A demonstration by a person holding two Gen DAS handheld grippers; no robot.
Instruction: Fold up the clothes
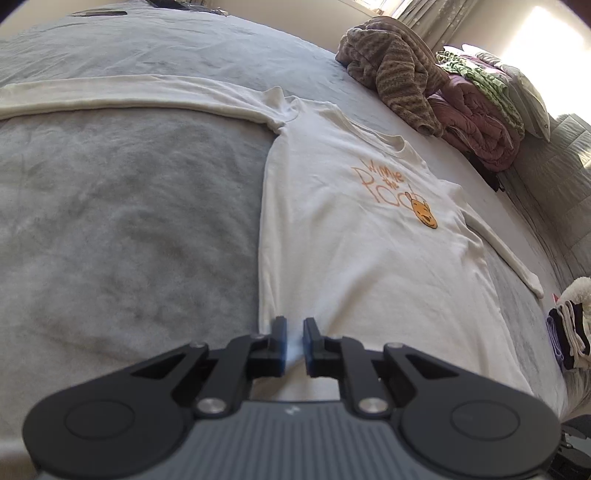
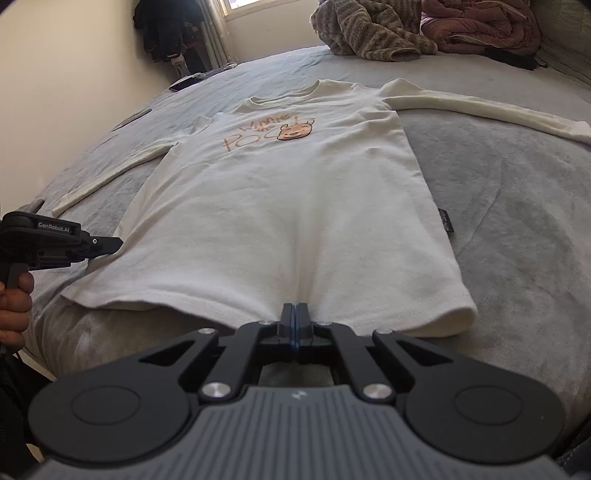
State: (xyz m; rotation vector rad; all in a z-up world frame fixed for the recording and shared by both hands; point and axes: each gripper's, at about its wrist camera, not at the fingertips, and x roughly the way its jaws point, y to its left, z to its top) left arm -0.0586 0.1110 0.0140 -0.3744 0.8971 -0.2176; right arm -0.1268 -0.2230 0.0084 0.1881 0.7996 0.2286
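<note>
A white long-sleeved shirt (image 1: 351,240) with an orange bear print lies face up and flat on the bed, both sleeves spread out. My right gripper (image 2: 295,308) is shut on the middle of the shirt's (image 2: 288,206) bottom hem, and creases run toward its tips. My left gripper (image 1: 294,324) sits at the shirt's side edge near the hem. Its jaws stand a narrow gap apart with white cloth showing in the gap, and I cannot tell if the pads press it. In the right wrist view the left gripper (image 2: 116,244) touches that edge, held by a hand (image 2: 14,306).
A grey blanket (image 1: 129,221) covers the bed. A brown striped fleece (image 1: 395,77) and a pink quilt (image 1: 476,125) are piled at the head end. Folded clothes (image 1: 569,332) are stacked at the right edge. Dark clothes (image 2: 162,29) hang by the wall.
</note>
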